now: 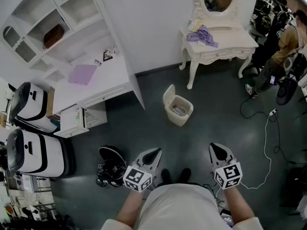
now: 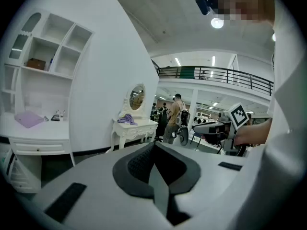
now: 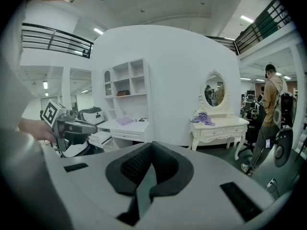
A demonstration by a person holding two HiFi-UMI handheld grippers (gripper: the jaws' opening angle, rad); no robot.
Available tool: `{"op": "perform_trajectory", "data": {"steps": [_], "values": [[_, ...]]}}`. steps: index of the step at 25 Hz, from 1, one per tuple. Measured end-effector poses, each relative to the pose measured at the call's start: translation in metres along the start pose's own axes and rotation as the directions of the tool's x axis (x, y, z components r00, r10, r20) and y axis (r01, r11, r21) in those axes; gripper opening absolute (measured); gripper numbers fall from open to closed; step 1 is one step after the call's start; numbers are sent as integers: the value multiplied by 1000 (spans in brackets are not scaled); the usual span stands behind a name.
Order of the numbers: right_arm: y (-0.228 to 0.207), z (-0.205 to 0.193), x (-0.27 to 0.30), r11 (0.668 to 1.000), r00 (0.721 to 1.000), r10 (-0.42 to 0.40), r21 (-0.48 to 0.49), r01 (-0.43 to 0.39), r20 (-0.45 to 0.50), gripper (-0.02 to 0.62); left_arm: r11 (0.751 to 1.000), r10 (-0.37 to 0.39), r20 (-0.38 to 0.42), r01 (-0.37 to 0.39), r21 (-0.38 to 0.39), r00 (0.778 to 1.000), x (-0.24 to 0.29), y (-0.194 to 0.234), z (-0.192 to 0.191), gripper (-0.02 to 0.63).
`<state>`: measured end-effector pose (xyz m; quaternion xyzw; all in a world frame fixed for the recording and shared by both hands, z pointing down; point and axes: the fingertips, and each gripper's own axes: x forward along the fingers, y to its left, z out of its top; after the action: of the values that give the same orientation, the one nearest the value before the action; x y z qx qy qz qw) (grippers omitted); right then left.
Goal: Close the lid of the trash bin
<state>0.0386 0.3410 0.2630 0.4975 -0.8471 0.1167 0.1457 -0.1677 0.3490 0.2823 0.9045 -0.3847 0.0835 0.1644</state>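
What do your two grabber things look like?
The left gripper and right gripper match: smooth white shells that narrow to a point, with black textured pads lining the jaws. Each carries a white cube printed with black square markers. The person wears a pale top.

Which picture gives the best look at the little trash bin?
The head view: the trash bin stands in full sight on the floor, its lid raised. The two gripper views show none of it, only furniture and walls.
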Motion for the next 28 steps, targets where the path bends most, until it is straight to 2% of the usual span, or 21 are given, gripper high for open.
{"op": "perform_trajectory", "data": {"steps": [9,15,22,28], "values": [[-1,0,-1,1000,1000,11,-9,-11,-6,11,1000,-6,-2,6,-2,1000,5,-5,0,14],[-8,-2,-4,1000,1000,-3,28,3,0,11,1000,-8,-9,8,-1,1000,8,-11,-1,14],[-15,-6,-6,1000,1000,16,13,-16,-1,12,1000,3,3,-3,-22,1000,15,-14,-2,15],[-27,-9,-5,999,1000,31,13,-31,-5,12,1000,15,6,-15,-28,1000,24,-19,-1,38]]}}
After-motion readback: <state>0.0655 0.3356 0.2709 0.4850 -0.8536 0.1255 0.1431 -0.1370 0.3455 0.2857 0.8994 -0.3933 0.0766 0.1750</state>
